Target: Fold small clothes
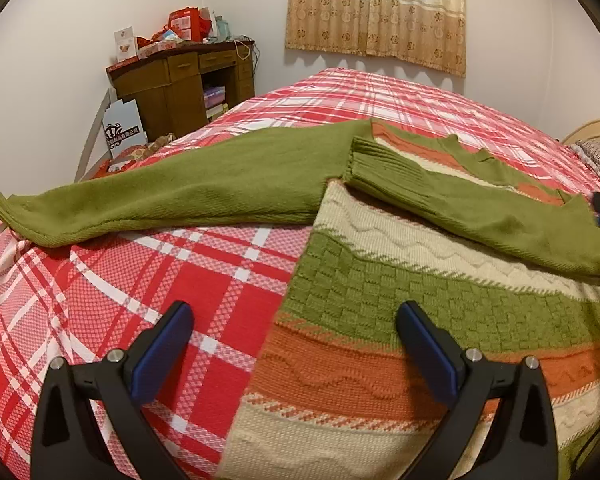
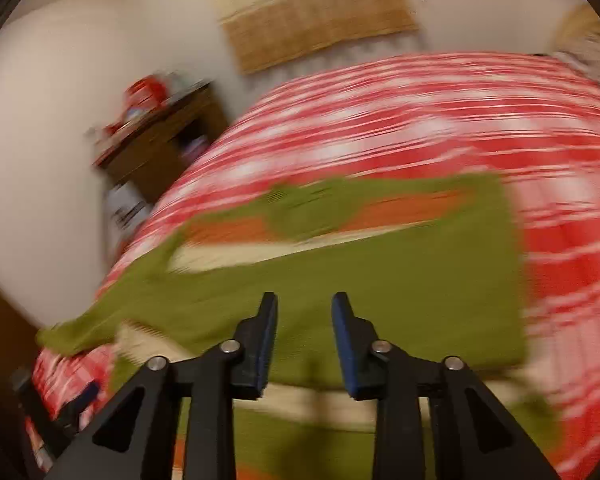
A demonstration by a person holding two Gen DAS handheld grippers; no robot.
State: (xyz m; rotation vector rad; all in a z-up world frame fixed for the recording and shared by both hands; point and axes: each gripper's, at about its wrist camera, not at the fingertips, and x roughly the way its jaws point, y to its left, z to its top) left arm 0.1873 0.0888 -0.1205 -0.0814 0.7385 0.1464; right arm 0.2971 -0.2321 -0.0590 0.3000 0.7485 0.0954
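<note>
Hovering over the bed (image 1: 100, 280), my left gripper (image 1: 294, 332) has its jaws spread wide and empty, one finger above the red plaid cover, the other above the sweater's (image 1: 380, 320) striped body. My right gripper (image 2: 304, 320) shows its jaws parted too, with nothing between the blue pads (that view is badly smeared), green knit lying below them. The sweater lies flat on the bed, its right sleeve (image 1: 480, 208) folded across the chest, cuff near the middle, while the left sleeve (image 1: 160, 196) stretches out straight toward the bed's edge. Beyond stand a cluttered wooden desk (image 1: 180, 84) and a curtain (image 1: 376, 12).
</note>
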